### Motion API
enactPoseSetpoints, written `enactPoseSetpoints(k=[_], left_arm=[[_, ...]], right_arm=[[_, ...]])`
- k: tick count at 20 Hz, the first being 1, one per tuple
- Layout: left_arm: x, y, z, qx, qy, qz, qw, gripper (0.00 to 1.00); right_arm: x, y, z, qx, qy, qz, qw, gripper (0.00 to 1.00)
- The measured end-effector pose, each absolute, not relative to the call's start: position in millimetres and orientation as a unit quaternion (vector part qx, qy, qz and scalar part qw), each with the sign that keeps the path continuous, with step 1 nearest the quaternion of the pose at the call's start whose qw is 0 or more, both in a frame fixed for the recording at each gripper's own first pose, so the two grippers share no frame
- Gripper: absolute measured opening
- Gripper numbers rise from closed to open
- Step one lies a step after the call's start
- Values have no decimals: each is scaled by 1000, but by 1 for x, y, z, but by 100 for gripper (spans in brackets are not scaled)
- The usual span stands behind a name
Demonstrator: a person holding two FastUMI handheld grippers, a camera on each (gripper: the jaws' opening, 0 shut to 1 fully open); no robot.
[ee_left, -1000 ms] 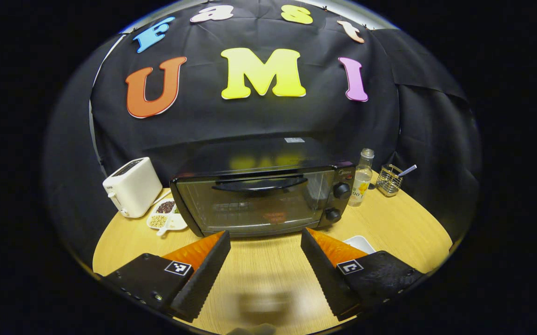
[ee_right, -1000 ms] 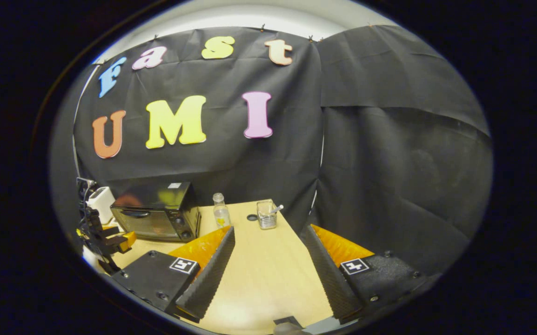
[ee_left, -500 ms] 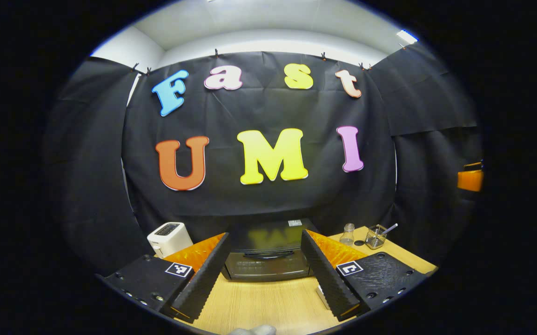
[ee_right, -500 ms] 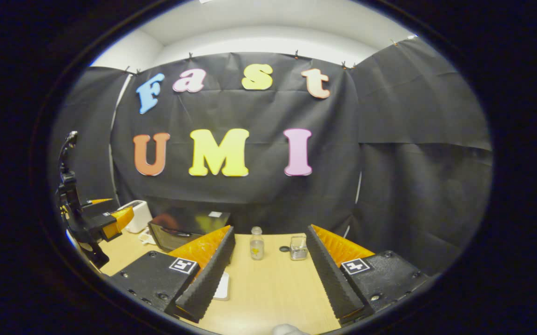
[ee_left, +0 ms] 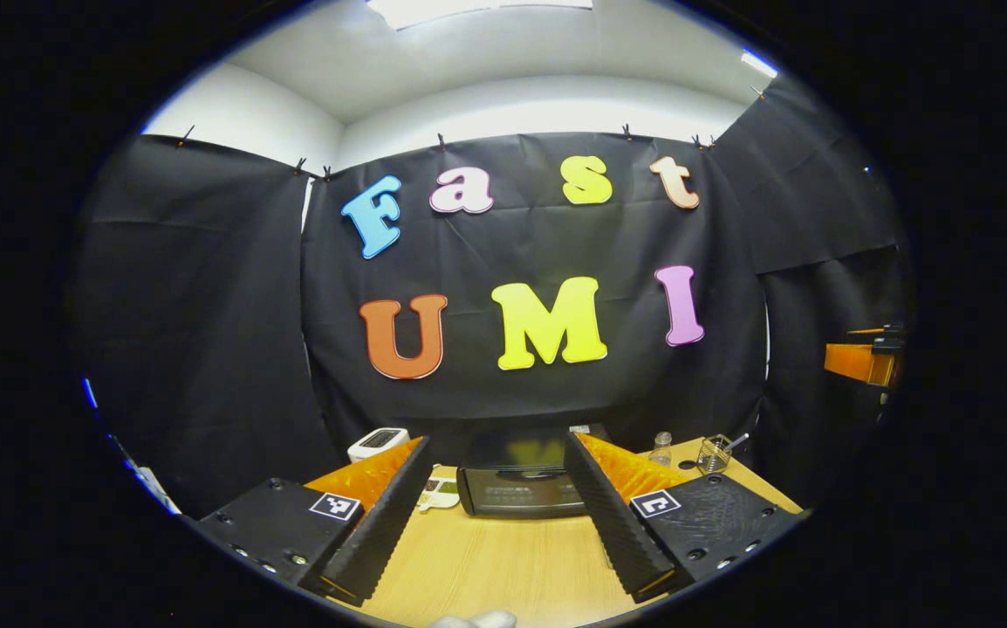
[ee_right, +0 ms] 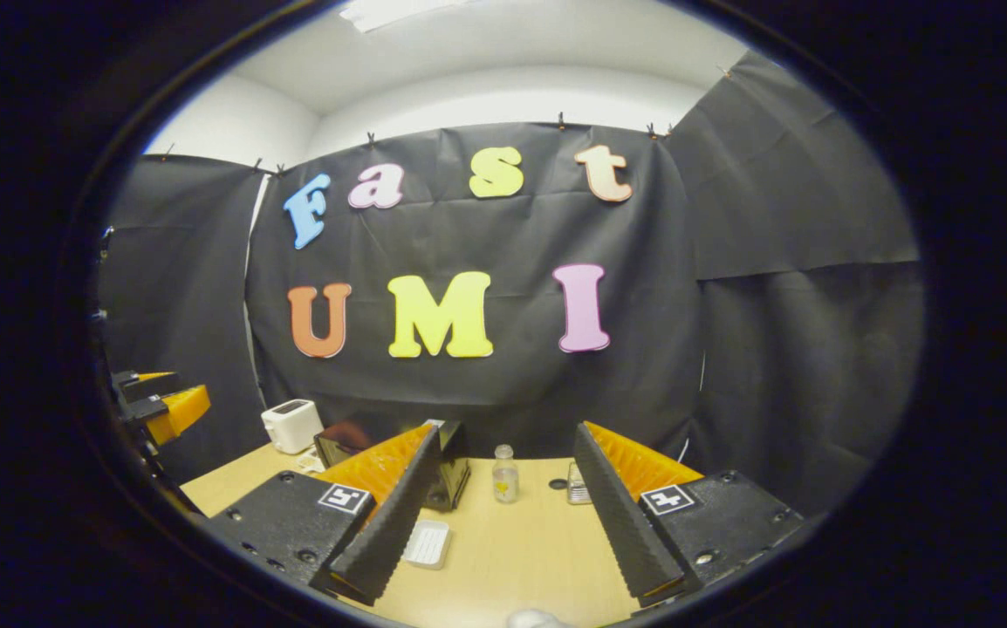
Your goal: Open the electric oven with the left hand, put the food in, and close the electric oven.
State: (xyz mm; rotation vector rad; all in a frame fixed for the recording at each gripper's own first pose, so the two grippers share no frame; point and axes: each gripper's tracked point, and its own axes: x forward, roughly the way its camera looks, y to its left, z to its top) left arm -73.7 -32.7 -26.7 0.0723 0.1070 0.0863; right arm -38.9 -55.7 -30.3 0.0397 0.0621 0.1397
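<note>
The black electric oven [ee_left: 517, 487] stands at the back of the wooden table [ee_left: 503, 558], its door shut and its inside too small to make out. My left gripper [ee_left: 496, 447] is open and empty, held well back from the oven with the oven framed between its fingers. My right gripper [ee_right: 506, 433] is also open and empty, above the table's front. In the right gripper view the oven [ee_right: 454, 475] is partly hidden behind one finger, and a white ribbed tray [ee_right: 428, 542] lies empty on the table in front of it.
A white toaster [ee_left: 377, 440] and a small dish [ee_left: 442, 493] sit left of the oven. A clear bottle [ee_right: 504, 475] and a wire basket [ee_left: 715, 453] stand to its right. The left gripper [ee_right: 159, 406] shows at the left edge of the right gripper view.
Both grippers have drawn back from the oven and tilted upward. The oven now looks smaller and lower in both views. Both stayed open.
</note>
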Motion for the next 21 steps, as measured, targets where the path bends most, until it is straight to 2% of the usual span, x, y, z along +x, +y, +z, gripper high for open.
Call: enactPoseSetpoints(k=[9, 21], left_arm=[[-65, -54, -18, 27, 53, -16, 998, 97], [-28, -47, -21, 21, 57, -40, 997, 97]], right_arm=[[-46, -56, -28, 22, 24, 44, 998, 98], [-17, -51, -28, 27, 36, 17, 999, 98]])
